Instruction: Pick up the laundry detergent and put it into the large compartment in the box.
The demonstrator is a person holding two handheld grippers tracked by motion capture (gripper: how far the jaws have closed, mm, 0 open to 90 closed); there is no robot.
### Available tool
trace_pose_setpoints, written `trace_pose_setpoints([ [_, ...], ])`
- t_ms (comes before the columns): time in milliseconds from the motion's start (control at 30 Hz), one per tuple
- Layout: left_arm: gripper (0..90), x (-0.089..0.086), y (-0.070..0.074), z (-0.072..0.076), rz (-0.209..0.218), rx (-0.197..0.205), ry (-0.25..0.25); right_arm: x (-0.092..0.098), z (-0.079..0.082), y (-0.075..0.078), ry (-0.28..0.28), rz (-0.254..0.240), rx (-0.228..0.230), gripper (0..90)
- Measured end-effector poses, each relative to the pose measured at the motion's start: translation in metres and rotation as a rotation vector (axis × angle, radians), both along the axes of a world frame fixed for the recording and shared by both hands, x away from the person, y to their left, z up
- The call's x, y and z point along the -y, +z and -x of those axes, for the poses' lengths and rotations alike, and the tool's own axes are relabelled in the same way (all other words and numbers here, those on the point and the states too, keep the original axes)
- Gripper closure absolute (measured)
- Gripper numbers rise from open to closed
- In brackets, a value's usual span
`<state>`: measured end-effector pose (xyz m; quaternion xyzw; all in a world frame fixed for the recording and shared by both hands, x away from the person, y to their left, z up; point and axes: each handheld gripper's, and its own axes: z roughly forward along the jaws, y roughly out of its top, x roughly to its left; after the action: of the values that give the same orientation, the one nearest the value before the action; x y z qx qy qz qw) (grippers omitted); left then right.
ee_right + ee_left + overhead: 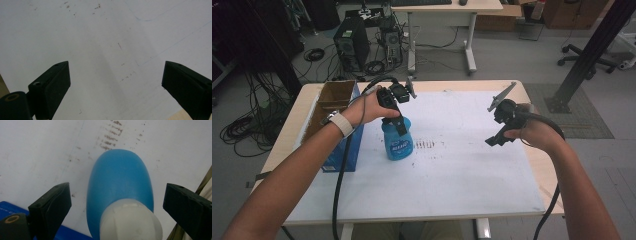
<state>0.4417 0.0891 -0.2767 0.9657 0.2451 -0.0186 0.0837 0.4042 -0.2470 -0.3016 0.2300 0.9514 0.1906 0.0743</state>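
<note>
Blue bottle (398, 142) with a white cap (130, 221) stands upright on the white mat (452, 170), just right of a cardboard box (331, 107) at the table's left edge. Above it the left gripper (116, 202) hovers, jaws spread wide to either side of the cap and touching nothing. Closing this high on the rounded cap, I judge, could squeeze it out or tip the bottle. Farther right, the right gripper (116, 82) hangs over bare mat, jaws apart and empty.

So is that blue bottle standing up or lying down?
Upright: the blue bottle stands on its base, white cap topmost, between the open left gripper jaws.
</note>
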Motion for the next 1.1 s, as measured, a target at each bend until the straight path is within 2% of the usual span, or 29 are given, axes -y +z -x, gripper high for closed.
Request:
trace_pose_setpoints([
  [600,9.1,0.003,-0.014,0.000,-0.018,-0.001,-0.002,0.000,0.000,-0.001,0.001,-0.001,-0.002,8.3],
  [1100,20.4,0.004,-0.016,-0.002,-0.022,-0.006,-0.007,0.001,-0.001,-0.004,0.003,-0.001,-0.010,8.3],
])
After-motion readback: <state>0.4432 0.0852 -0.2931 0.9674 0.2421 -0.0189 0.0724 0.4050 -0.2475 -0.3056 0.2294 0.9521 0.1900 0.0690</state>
